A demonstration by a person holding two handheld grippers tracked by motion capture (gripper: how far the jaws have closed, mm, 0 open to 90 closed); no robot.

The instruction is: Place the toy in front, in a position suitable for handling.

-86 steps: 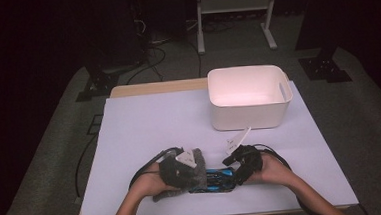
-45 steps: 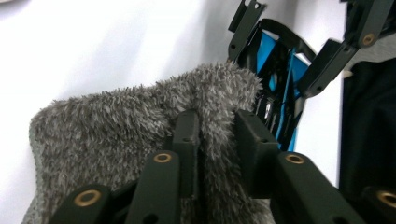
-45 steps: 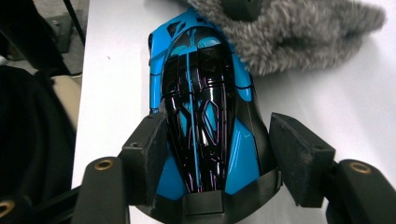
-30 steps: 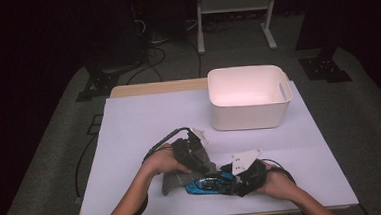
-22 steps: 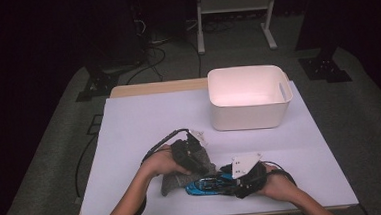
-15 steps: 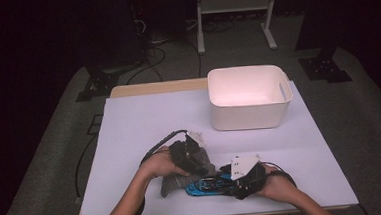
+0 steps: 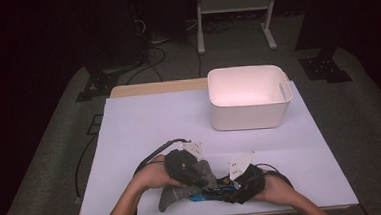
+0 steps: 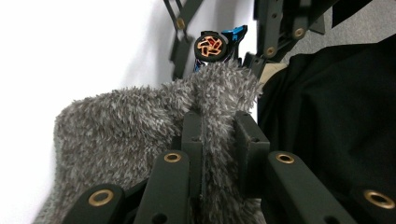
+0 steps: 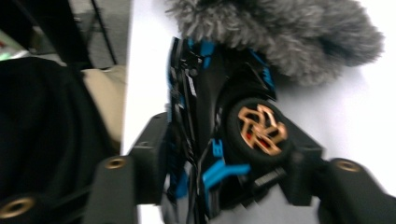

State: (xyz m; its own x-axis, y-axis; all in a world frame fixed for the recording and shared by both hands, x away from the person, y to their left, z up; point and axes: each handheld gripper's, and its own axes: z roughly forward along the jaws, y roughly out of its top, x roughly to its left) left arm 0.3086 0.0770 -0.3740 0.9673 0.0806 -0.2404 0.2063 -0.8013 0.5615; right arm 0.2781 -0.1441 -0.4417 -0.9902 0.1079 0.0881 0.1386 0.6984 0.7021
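A grey fuzzy sock [image 7: 176,192] lies near the table's front edge, its top bunched over one end of a blue and black toy car [image 7: 215,192]. My left gripper [image 7: 202,179] is shut on a fold of the sock [image 8: 121,126], with fabric pinched between the jaws [image 8: 219,135]. A gold-spoked wheel of the car [image 8: 212,46] pokes out beyond the fold. My right gripper [image 7: 234,186] holds the car's other end. Its jaws have just been closing and now press both sides of the car [image 9: 224,102], one beside a wheel, at the right gripper [image 9: 224,149]. The sock [image 9: 280,32] covers the car's far end.
A white plastic bin [image 7: 249,119] stands at the back right of the pale table [image 7: 149,125]. Cables trail from both grippers across the front of the table. The person's dark sleeves sit close behind the jaws, and stands and cables crowd the dark floor beyond.
My left gripper has shifted a little with the sock still pinched. The right gripper's jaws have narrowed onto the toy car. Earlier both hands lay lower at the front edge.
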